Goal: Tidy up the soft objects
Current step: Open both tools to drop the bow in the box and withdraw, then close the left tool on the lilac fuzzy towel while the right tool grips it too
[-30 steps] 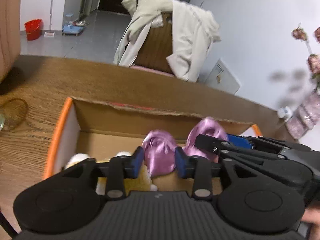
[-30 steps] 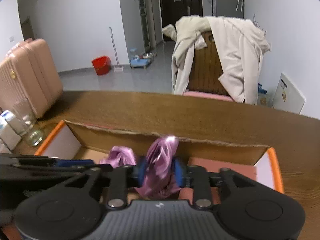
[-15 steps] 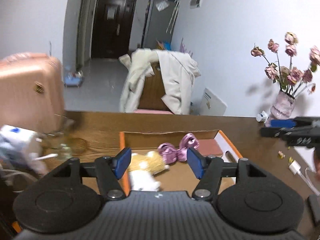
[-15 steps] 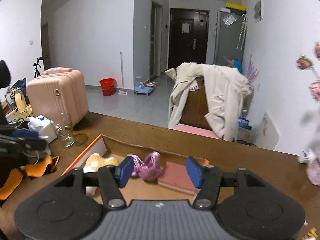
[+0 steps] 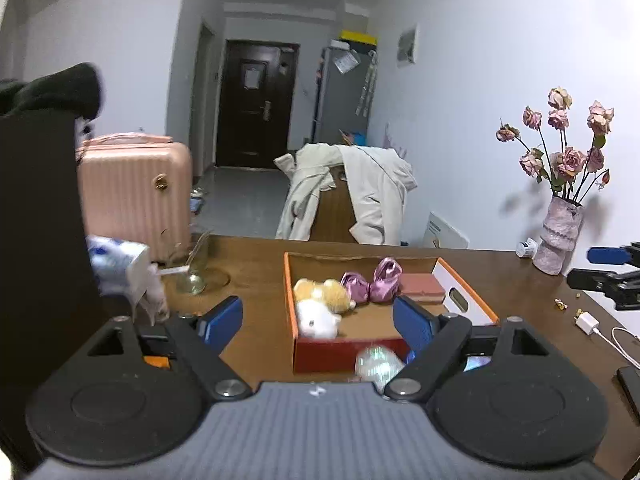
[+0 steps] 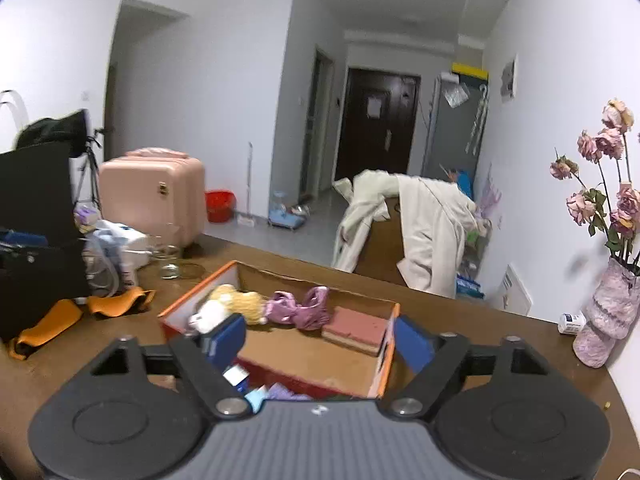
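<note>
Orange-rimmed cardboard box (image 5: 466, 298) sits on the brown wooden desk (image 5: 256, 276), open at the top. Inside, along its far wall: yellow plush toy (image 5: 322, 291) with a white plush toy (image 5: 316, 322) just in front, touching it; pink satin bow (image 5: 372, 280) right beside the yellow plush; pinkish-red sponge block (image 5: 422, 286) next to the bow, nearest the box's right end

Left claw (image 5: 318, 324) released, blue pads wide apart, nothing between them; held back from the box and above the desk. Right claw (image 6: 320, 338) likewise spread, empty, raised over the near side of the box

Small items lie at the near outer edge of the box, blurred, cannot identify

Elsewhere on the desk: drinking glass (image 5: 192, 276) left of the box, vase of dried pink roses (image 5: 560, 240) far right by the wall, orange cloth (image 6: 68, 312) at the left. Behind the desk, chair draped with a cream coat (image 5: 360, 192); pink suitcase (image 5: 134, 196) on the floor
</note>
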A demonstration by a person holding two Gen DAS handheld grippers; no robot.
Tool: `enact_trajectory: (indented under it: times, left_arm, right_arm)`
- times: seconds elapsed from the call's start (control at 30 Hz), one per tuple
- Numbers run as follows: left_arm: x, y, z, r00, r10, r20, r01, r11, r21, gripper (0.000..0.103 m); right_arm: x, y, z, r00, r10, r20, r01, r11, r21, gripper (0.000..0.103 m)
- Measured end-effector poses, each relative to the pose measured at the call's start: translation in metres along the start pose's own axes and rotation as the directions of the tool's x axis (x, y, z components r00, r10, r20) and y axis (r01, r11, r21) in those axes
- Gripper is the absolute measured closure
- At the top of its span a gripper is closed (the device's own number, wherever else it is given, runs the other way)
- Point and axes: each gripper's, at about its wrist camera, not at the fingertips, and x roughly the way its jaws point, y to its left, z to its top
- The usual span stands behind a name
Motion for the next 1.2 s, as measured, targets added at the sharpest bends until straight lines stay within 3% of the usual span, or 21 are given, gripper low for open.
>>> enact_trajectory:
  times: [0.17, 0.27, 0.5, 0.6, 0.77, 0.83, 1.0, 1.07, 1.13, 1.2]
  left_arm:
    - [-0.045, -0.014, -0.064, 0.997, 0.039, 0.069, -0.038, 0.999, -0.015, 0.013]
    - [-0.069, -0.024, -0.101, 0.997, 0.018, 0.076, -0.017, 1.0, -0.007, 0.005]
    - [-0.101, -0.043, -0.154, 0.998, -0.055, 0.023, 0.054, 0.998, 0.034, 0.002]
    - [-0.09, -0.047, -0.154, 0.998, -0.058, 0.004, 0.058, 0.997, 0.055, 0.001]
    - [-0.05, -0.054, -0.16, 0.991, -0.096, -0.095, 0.095, 0.995, -0.013, 0.001]
    - [-0.036, -0.063, -0.163, 0.989, -0.111, -0.095, 0.109, 0.994, -0.024, 0.001]
    - [0.001, -0.093, -0.173, 0.977, -0.164, -0.135, 0.169, 0.985, 0.029, 0.003]
    - [0.013, -0.097, -0.178, 0.973, -0.171, -0.158, 0.182, 0.982, 0.058, 0.018]
    - [0.025, -0.094, -0.184, 0.973, -0.126, -0.193, 0.145, 0.986, 0.087, 0.034]
    - [0.033, -0.08, -0.186, 0.971, -0.093, -0.222, 0.113, 0.99, 0.083, 0.036]
  right_arm:
    - [-0.044, 0.028, -0.058, 0.999, -0.001, 0.05, 0.002, 1.0, -0.018, 0.011]
    - [-0.068, 0.043, -0.097, 0.998, 0.01, 0.061, -0.01, 1.0, 0.001, 0.01]
    - [-0.08, 0.066, -0.17, 0.998, 0.051, -0.041, -0.046, 0.991, 0.124, 0.01]
    - [-0.072, 0.066, -0.176, 0.994, 0.072, -0.078, -0.06, 0.988, 0.145, 0.01]
    - [-0.055, 0.064, -0.176, 0.992, 0.092, -0.09, -0.075, 0.981, 0.179, 0.011]
    - [-0.042, 0.06, -0.176, 0.988, 0.109, -0.106, -0.085, 0.974, 0.208, 0.011]
    - [-0.011, 0.05, -0.17, 0.984, 0.126, -0.13, -0.086, 0.957, 0.275, 0.013]
    - [-0.001, 0.05, -0.166, 0.981, 0.143, -0.131, -0.101, 0.952, 0.289, 0.018]
    - [0.012, 0.054, -0.162, 0.977, 0.161, -0.143, -0.114, 0.95, 0.291, 0.023]
    - [0.024, 0.06, -0.16, 0.973, 0.168, -0.157, -0.119, 0.952, 0.284, 0.026]
